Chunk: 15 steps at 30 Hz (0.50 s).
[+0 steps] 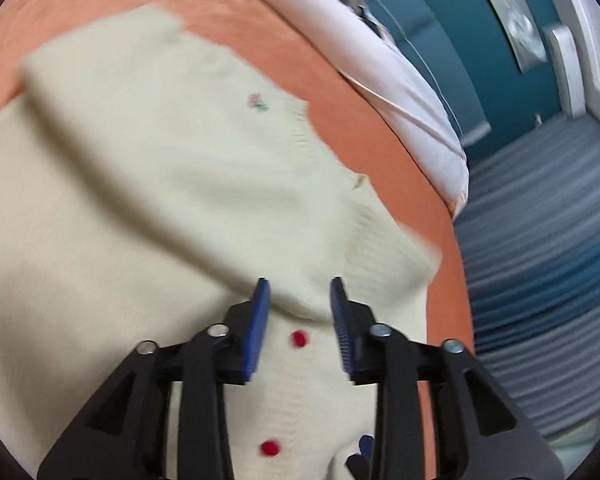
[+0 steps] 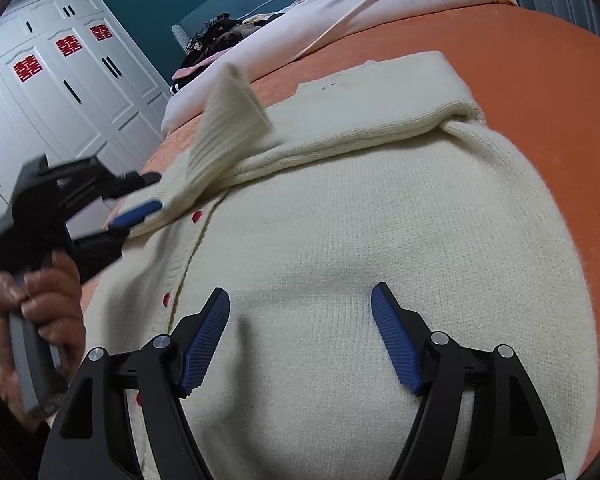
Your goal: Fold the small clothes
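A cream knitted cardigan [image 2: 360, 232] with red buttons [image 1: 299, 338] lies on the orange bedspread [image 2: 520, 60]. One sleeve [image 2: 340, 128] is folded across the body, its ribbed cuff [image 2: 228, 128] sticking up. My left gripper [image 1: 300, 292] is open, its blue pads on either side of the sleeve's fold; it also shows in the right wrist view [image 2: 148, 196] at the cardigan's left edge. My right gripper [image 2: 300, 300] is wide open and empty just above the cardigan's body.
A pink-white duvet [image 2: 340, 12] lies at the head of the bed with dark clothes [image 2: 220, 36] beyond it. White wardrobe doors [image 2: 60, 80] stand on the left. The bed's edge and a striped blue rug [image 1: 540, 260] show in the left wrist view.
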{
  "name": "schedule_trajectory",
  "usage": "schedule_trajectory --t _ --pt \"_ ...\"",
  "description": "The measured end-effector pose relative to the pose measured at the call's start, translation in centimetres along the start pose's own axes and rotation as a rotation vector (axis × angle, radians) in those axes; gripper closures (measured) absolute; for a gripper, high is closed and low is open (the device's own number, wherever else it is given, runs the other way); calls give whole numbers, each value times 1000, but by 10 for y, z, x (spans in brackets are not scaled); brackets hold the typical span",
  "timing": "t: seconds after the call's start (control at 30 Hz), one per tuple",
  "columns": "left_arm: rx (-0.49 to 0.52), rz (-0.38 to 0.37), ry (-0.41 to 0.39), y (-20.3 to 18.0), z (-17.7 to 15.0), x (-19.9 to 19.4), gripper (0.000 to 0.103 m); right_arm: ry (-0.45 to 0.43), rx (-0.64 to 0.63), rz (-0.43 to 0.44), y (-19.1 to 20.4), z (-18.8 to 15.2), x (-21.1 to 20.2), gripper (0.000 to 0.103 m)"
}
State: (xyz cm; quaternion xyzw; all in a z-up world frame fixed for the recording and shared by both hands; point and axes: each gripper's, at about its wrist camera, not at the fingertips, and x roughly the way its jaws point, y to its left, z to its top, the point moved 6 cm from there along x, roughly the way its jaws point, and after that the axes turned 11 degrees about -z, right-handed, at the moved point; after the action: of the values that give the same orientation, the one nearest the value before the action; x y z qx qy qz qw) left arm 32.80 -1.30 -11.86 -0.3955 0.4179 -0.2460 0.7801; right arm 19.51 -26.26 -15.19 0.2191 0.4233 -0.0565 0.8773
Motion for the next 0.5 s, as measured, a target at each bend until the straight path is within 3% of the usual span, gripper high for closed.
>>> schedule_trajectory --t 0.03,0.1,0.17,0.23,0.33,0.47,0.5 --pt "-12 10 -28 9 6 -12 64 7 6 -3 0 2 -2 32" --pt "-4 33 -102 22 32 -38 50 -5 15 -22 3 13 -8 30" --pt "-26 65 -177 37 64 -61 46 -60 41 -7 9 36 -14 30" --pt "-110 51 -223 51 87 -74 43 -57 97 27 16 63 -7 30" --pt "-226 30 -242 76 104 -75 42 -14 172 75 30 100 23 30" --pt "-283 7 -249 86 104 -67 43 42 80 11 58 115 66 32" --pt "-280 12 -256 87 108 -65 53 81 58 0 63 113 79 45"
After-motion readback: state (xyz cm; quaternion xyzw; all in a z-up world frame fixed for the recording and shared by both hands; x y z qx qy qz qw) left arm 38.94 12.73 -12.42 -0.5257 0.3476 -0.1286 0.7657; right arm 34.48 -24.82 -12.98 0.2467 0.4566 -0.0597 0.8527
